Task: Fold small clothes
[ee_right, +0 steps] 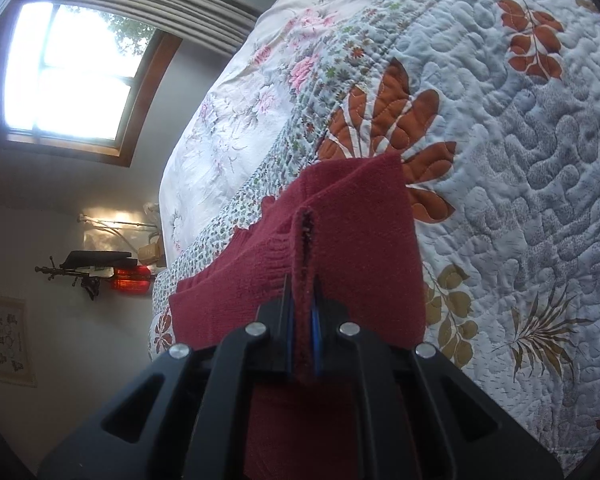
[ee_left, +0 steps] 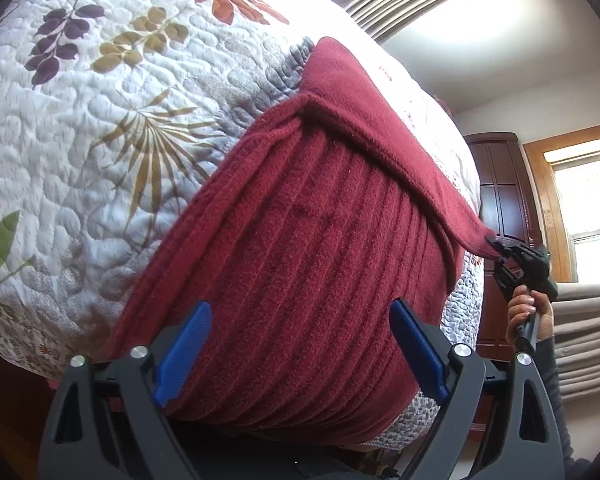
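Observation:
A dark red ribbed knit garment [ee_left: 320, 248] lies on a quilted bedspread [ee_left: 100, 120] printed with leaves. My left gripper [ee_left: 300, 320] is open, its blue pads [ee_left: 184, 344] standing on either side of the garment's near part without pinching it. In the same view my right gripper [ee_left: 500, 252] is at the right, held by a hand [ee_left: 524, 312], shut on a corner of the garment and pulling it taut. In the right wrist view the right gripper [ee_right: 302, 292] is shut on a raised fold of the red garment [ee_right: 356, 248].
The quilt [ee_right: 520, 160] covers the bed, with a floral sheet [ee_right: 228, 112] beyond it. A dark wooden cabinet [ee_left: 500, 200] and a window [ee_left: 588, 208] stand at the right. Another window [ee_right: 72, 72] and a wall shelf [ee_right: 96, 268] are at the left.

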{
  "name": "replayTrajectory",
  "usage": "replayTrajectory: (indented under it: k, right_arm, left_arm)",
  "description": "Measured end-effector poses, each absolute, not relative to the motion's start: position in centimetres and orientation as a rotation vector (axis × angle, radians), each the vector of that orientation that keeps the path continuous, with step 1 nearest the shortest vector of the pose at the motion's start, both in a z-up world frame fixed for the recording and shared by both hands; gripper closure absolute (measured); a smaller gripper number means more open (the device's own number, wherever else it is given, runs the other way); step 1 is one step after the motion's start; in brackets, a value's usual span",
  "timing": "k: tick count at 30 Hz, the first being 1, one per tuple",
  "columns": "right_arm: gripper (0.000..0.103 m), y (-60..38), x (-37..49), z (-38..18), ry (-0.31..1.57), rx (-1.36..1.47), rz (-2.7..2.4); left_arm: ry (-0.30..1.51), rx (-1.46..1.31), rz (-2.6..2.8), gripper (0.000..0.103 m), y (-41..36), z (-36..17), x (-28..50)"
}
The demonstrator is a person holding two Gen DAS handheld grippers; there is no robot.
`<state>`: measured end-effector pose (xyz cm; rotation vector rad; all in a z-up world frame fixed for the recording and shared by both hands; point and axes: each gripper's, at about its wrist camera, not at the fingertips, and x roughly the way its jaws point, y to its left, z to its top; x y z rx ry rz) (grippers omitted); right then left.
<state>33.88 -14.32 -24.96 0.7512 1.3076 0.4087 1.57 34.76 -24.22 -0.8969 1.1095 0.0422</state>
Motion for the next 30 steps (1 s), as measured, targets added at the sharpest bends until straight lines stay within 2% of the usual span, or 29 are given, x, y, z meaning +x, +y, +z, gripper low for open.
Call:
replayTrajectory:
  k: [1,3,4,5,8,12,13,14,16,18,20,24,26,30]
  right_arm:
    - [0.097,-14.3,33.8,-25.6,1.322,0.755,0.406]
    - [0.082,-14.6,33.7,-26.9,1.352,0.776,0.376]
    - [0.063,-15.5,33.4,-27.3,1.342,0.804,0.329]
    - [0.058,-16.4,33.2,-27.5,1.319,0.839,0.294]
    - [0.060,-18.2,32.5,-27.9,1.296,0.919,0.272]
    - [0.064,-17.1,32.0,-27.5,1.313,0.852,0.332]
    - [0.069,-16.6,32.0,-27.6,1.324,0.827,0.344]
    - [0.079,-16.1,32.1,-27.8,1.337,0.788,0.340]
    - [0.090,-15.5,32.2,-28.5,1.368,0.715,0.294]
    - [0.090,-15.7,32.2,-29.4,1.381,0.717,0.275]
    - [0.082,-16.6,31.9,-29.4,1.363,0.746,0.275]
    - [0.079,-18.1,30.2,-27.8,1.334,0.731,0.336]
    - [0.066,-18.8,28.7,-27.2,1.327,0.720,0.386]
    - [0.054,-19.8,25.4,-27.3,1.346,0.644,0.476]
  left_arm:
    - [1.112,-0.895,0.041,0.012,34.7,-24.3,1.6]
    - [1.119,-0.895,0.040,0.012,34.8,-24.4,1.6]
    - [1.121,-0.895,0.040,0.012,34.7,-24.4,1.7]
    - [1.121,-0.894,0.039,0.012,34.7,-24.5,1.7]
    - [1.115,-0.891,0.044,0.012,34.7,-24.4,1.7]
    - [1.124,-0.894,0.053,0.012,34.6,-24.7,1.4]
    - [1.124,-0.893,0.054,0.012,34.5,-24.6,1.4]
    - [1.124,-0.890,0.053,0.012,34.3,-24.6,1.3]
    - [1.121,-0.883,0.054,0.012,33.9,-24.4,1.2]
    - [1.114,-0.887,0.060,0.012,33.6,-24.2,0.9]
    - [1.111,-0.890,0.073,0.012,33.5,-24.1,0.3]
    - [1.081,-0.924,0.134,0.008,34.1,-24.1,-1.5]
    - [1.061,-0.953,0.171,0.006,34.6,-24.1,-2.9]
    - [1.048,-0.963,0.228,0.004,35.2,-24.0,-5.1]
